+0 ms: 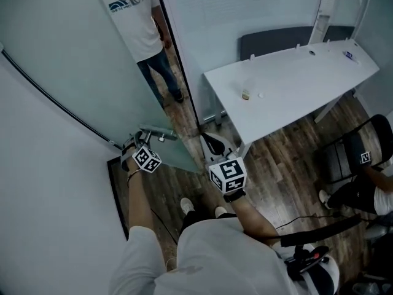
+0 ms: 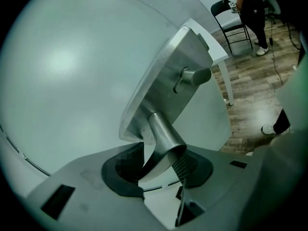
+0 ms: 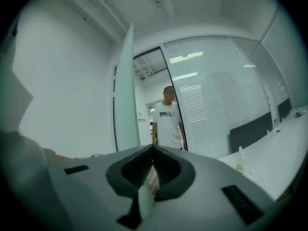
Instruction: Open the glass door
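The glass door (image 1: 80, 54) stood swung clear of its frame, its free edge reaching in over the wood floor (image 1: 288, 165) at about 11 o'clock from the person working it. The left claw (image 1: 137, 142) was clamped on the steel lever handle (image 1: 157, 132). In the left gripper view the lever (image 2: 166, 139) ran down from its plate between the two pads, which pressed on it from either side. The right claw (image 1: 212, 144) hung pressed together and empty at 12 o'clock, level and well clear of the door's edge, with nothing in its grip. In its own view the closed pads (image 3: 144, 165) pointed at the doorway, with the pane (image 3: 126, 95) seen nearly edge-on to their left.

Through the gap, at about 12 o'clock, a bystander in a white T-shirt (image 1: 140, 17) waited on the far side. A white worktop (image 1: 307, 72) carrying a small bottle (image 1: 245, 94) sat off at 2 o'clock, well apart from the door's swing.

To this onlooker the job looked largely done. The latch was free and the opening was already wide enough to frame a standing figure. What seemed left was at most a wider swing and then letting go of the lever. Whether the door had reached its stop could not be told.
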Demonstrator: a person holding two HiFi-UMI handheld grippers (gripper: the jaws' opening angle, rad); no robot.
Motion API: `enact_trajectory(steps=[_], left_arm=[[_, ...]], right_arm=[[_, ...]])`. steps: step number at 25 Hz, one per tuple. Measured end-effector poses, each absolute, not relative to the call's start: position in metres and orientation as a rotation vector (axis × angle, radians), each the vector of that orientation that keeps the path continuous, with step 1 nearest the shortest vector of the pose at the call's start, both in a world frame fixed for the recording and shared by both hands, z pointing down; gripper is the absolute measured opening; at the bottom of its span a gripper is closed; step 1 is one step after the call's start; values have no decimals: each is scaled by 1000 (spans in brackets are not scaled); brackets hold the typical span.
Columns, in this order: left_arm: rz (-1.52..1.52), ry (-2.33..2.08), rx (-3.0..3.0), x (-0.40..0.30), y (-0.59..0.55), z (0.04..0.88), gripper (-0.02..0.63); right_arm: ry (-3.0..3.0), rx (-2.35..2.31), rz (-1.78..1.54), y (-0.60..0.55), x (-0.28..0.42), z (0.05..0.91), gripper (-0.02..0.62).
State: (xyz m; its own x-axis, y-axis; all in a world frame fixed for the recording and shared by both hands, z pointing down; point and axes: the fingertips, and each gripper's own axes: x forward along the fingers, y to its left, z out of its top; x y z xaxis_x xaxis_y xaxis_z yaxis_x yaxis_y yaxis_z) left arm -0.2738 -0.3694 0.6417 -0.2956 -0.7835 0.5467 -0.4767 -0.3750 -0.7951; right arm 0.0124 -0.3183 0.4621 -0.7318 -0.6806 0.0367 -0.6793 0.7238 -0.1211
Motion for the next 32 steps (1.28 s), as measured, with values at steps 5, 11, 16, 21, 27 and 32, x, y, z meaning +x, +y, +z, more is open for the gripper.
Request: enact_trajectory(steps=[5,11,16,21,27,32], left_arm=[[-1758,1539,-1666,-291,-325,641,161],[-1752,1529,-1648,-307,-256,642,161],[-1758,1552,-1629,-326,-209,634,161],[-1763,1606,-1597,-356,-167,630,161],[-1787,1623,-1597,-389,-112,631,161],[-1807,1526,-1605,-415,-79,632,161]], right_arm=[[2914,-1042,-162,-304,-19,442,2],[2919,-909,-90,-280,-60,421,2],[2998,-678,-35,-247,-113,406,2],[3059,-526,-14,-213,-162,408,2],[3082,-420,36,-177,-206,397,2],[3116,-303,120,-151,-238,399,2]])
